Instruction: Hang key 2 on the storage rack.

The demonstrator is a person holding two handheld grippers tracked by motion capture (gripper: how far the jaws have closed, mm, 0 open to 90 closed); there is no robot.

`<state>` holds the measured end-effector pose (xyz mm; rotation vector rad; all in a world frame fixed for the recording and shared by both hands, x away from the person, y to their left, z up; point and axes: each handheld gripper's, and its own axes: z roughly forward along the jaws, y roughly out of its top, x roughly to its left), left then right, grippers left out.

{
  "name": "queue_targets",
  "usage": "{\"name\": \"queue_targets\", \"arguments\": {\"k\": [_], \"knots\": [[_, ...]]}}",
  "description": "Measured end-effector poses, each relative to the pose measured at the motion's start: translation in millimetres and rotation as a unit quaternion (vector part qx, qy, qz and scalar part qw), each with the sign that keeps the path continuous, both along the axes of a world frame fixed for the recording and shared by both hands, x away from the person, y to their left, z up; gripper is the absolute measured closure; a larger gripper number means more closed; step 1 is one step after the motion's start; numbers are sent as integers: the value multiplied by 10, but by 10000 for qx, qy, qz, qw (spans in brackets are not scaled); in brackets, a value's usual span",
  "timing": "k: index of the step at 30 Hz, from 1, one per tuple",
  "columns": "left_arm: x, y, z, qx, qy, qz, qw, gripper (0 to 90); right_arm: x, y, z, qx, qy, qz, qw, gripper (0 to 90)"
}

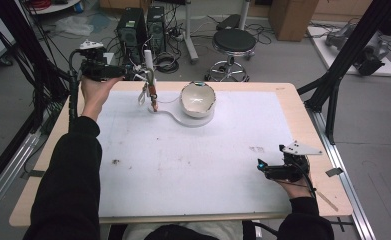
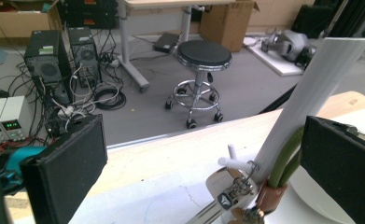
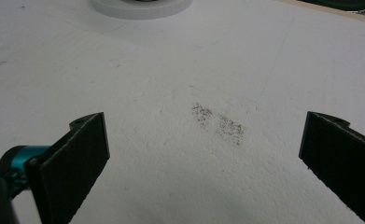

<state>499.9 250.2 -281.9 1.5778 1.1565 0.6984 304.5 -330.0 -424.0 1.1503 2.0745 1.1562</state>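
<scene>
A tool with a long white handle (image 1: 147,59) stands nearly upright at the far left of the white mat, its brown tip (image 1: 154,102) down and metal loops beside it. My left gripper (image 1: 142,75) reaches it from the left. In the left gripper view the jaws (image 2: 203,135) stand wide open around the white handle (image 2: 311,98), which rises close by the right jaw, with green stems and a metal clip (image 2: 231,186) below. A white bowl (image 1: 198,97) tilts on a white plate (image 1: 203,121) just to the right. My right gripper (image 1: 263,169) rests near the front right, open (image 3: 203,126) over bare mat.
The white mat (image 1: 183,165) covers most of the wooden table (image 1: 313,130). Dark smudges (image 3: 217,123) mark the mat ahead of the right gripper. Beyond the far edge stand a black stool (image 1: 233,42) and computer towers (image 1: 140,27). Black frame struts (image 1: 343,60) rise at the right.
</scene>
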Motion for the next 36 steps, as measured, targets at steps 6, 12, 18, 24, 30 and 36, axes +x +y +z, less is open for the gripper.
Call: {"name": "queue_targets", "arguments": {"k": [6, 12, 18, 24, 30, 36], "knots": [[-137, 152, 5, -136, 18, -96, 9999, 17, 13, 2, -7, 2, -7, 2, 10000, 6], [-246, 266, -67, -569, 140, -225, 9980, 17, 24, 7, -10, -1, 9, 32, 10000, 6], [-366, 257, -173, -151, 190, -222, 9995, 17, 41, 14, -18, -7, 19, 47, 10000, 6], [-489, 166, -265, -56, 212, -461, 9987, 17, 43, 19, -25, -10, 48, 48, 10000, 6], [-619, 83, -320, -89, 212, -695, 9973, 17, 40, 22, -26, -30, 36, 44, 10000, 6], [-775, 51, -376, -182, 95, -794, 9966, 17, 35, 17, -26, -45, 39, 54, 10000, 6]]}}
